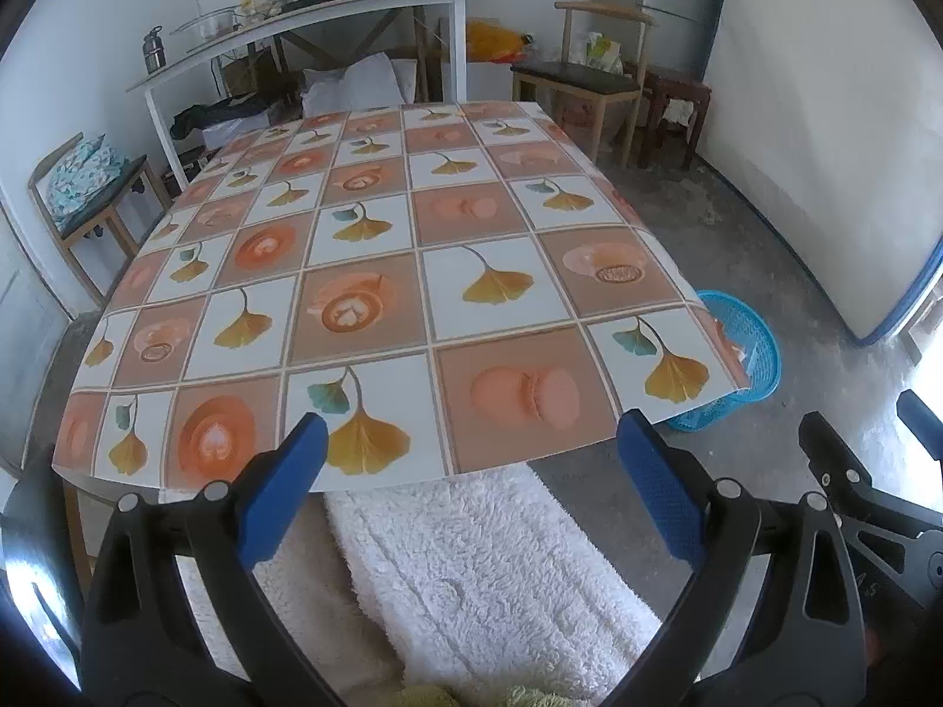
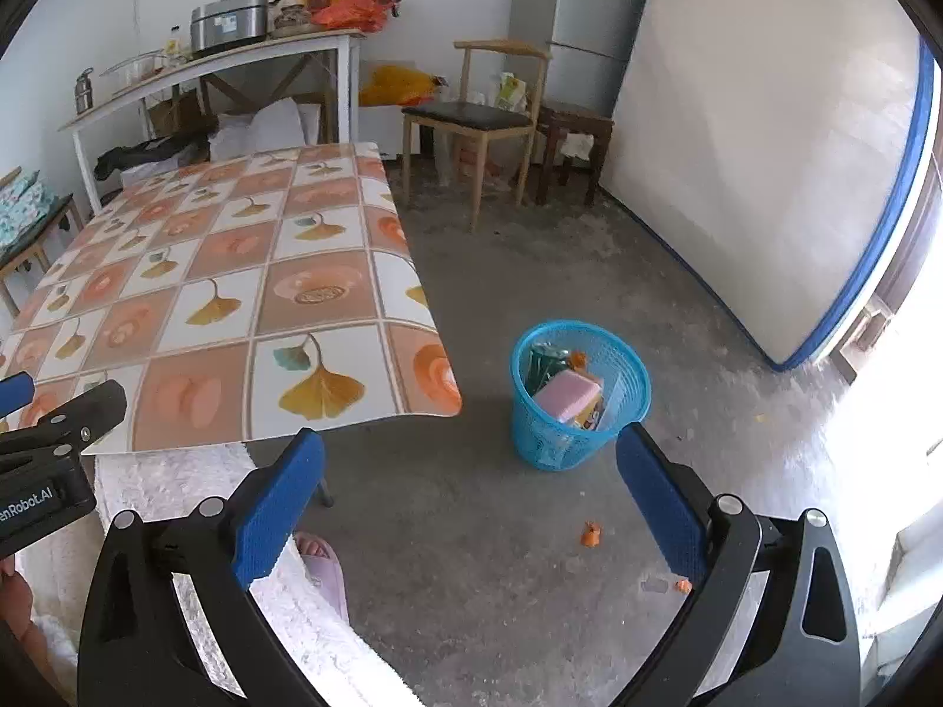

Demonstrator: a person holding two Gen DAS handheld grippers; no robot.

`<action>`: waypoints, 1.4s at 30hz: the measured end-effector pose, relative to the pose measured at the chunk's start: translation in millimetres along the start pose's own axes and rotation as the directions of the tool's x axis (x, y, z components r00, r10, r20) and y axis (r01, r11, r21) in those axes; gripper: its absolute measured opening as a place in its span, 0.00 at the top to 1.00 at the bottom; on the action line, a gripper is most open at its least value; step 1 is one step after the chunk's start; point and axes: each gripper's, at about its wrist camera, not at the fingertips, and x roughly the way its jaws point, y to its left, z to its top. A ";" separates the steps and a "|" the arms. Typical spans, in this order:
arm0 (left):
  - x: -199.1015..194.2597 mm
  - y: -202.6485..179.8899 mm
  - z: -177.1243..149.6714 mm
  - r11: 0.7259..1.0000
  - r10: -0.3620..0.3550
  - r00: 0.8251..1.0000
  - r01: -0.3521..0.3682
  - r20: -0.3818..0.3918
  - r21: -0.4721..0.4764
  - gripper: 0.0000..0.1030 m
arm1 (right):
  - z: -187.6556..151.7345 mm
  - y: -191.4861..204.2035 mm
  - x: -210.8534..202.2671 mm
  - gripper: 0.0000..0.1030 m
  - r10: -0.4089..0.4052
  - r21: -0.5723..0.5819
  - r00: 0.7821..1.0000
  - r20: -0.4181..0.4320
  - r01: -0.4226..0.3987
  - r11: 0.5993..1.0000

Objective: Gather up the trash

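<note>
Right now both tongs stand wide apart and hold nothing. The left tongs [image 1: 471, 448] hover over the near edge of the table [image 1: 377, 247], whose patterned cloth of ginkgo leaves and orange squares lies bare. Below them a white fluffy garment [image 1: 489, 565] covers the person's lap. The right tongs [image 2: 471, 459] point past the table's corner toward the concrete floor [image 2: 471, 271].

On that floor, beside the table's near right corner, stands a blue mesh bin [image 2: 574, 397]. It is upright and holds a pink sponge-like block [image 2: 569, 393], a green packet [image 2: 545, 359] and other wrappers. In the left view only part of the bin [image 1: 742, 353] shows beyond the tablecloth's edge.

Two small orange scraps lie on the floor near the right tongs: one [image 2: 590, 534] between the blue fingers and well apart from the bin, another [image 2: 682, 585] just beside the right-hand finger. A pink slipper [image 2: 321, 560] shows under the table edge. At the left edge of the right view, the left tool's black body [image 2: 53, 453] reaches over the table.
</note>
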 end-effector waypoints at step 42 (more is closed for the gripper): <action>-0.8 -12.6 2.9 0.998 0.064 0.998 -0.064 -0.003 0.022 0.08 | 1.1 -19.6 10.0 0.06 -0.011 0.033 1.000 -0.004 0.011 0.999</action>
